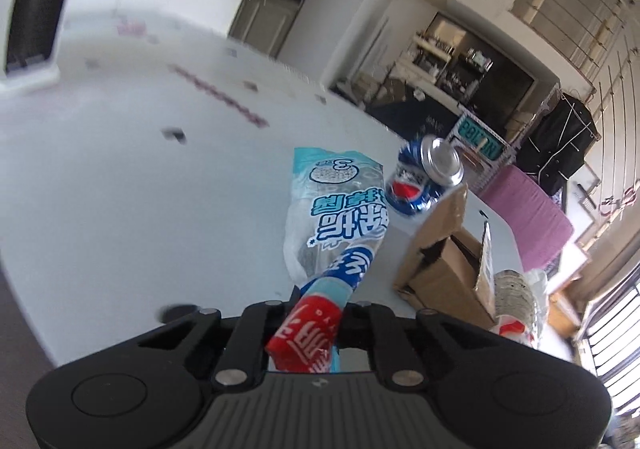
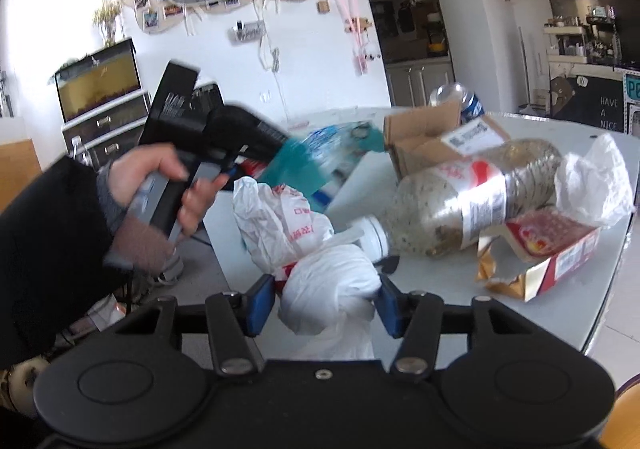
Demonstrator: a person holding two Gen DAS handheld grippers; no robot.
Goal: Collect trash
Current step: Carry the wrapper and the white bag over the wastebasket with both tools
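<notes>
My left gripper [image 1: 318,313] is shut on the red end of a blue-and-clear plastic wrapper [image 1: 332,217] and holds it above the white table [image 1: 120,189]. In the right wrist view the same gripper [image 2: 276,153] shows in the person's hand with the blurred wrapper [image 2: 328,153]. My right gripper [image 2: 326,301] is shut on a white plastic bag [image 2: 320,281] with red print, at the table's near edge. A crushed clear bottle [image 2: 472,193] lies on the table just beyond the bag.
A dented blue soda can [image 1: 420,177], a torn cardboard box [image 1: 440,261], a red snack box [image 2: 552,249] and crumpled white paper [image 2: 600,177] lie on the table. A fish tank [image 2: 100,85] stands by the far wall.
</notes>
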